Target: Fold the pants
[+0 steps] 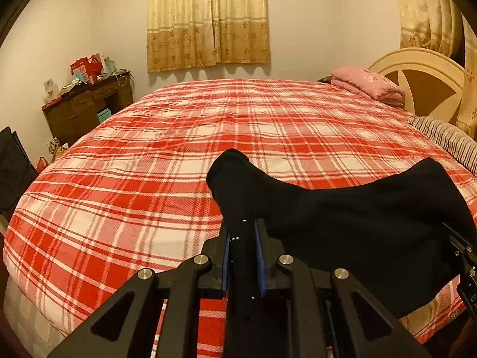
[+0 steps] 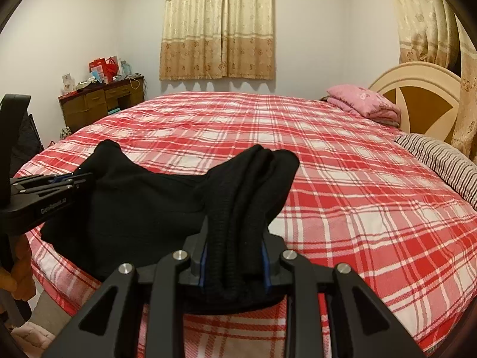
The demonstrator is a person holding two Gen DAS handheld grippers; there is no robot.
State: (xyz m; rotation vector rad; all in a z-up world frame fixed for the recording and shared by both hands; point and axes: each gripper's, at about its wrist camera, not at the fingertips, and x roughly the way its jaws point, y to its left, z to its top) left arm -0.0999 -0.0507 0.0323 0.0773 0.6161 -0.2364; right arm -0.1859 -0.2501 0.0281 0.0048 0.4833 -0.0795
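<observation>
Black pants [image 1: 342, 223] hang stretched between both grippers above the near edge of the bed. My left gripper [image 1: 242, 232] is shut on one bunched end of the cloth, which sticks up past its fingertips. In the right wrist view the same pants [image 2: 140, 203] sag between the tools. My right gripper [image 2: 235, 256] is shut on a thick, ribbed bundle of the fabric. The left gripper [image 2: 74, 179] shows at the left edge of that view, clamped on the far end, with a hand below it. The right gripper's body [image 1: 465, 256] peeks in at the right edge of the left wrist view.
The bed wears a red and white plaid cover [image 1: 208, 137]. A folded pink blanket [image 1: 366, 85] and a striped pillow [image 2: 441, 161] lie by the cream headboard [image 2: 417, 89]. A cluttered wooden desk [image 1: 86, 104] stands by the far left wall under beige curtains [image 1: 208, 21].
</observation>
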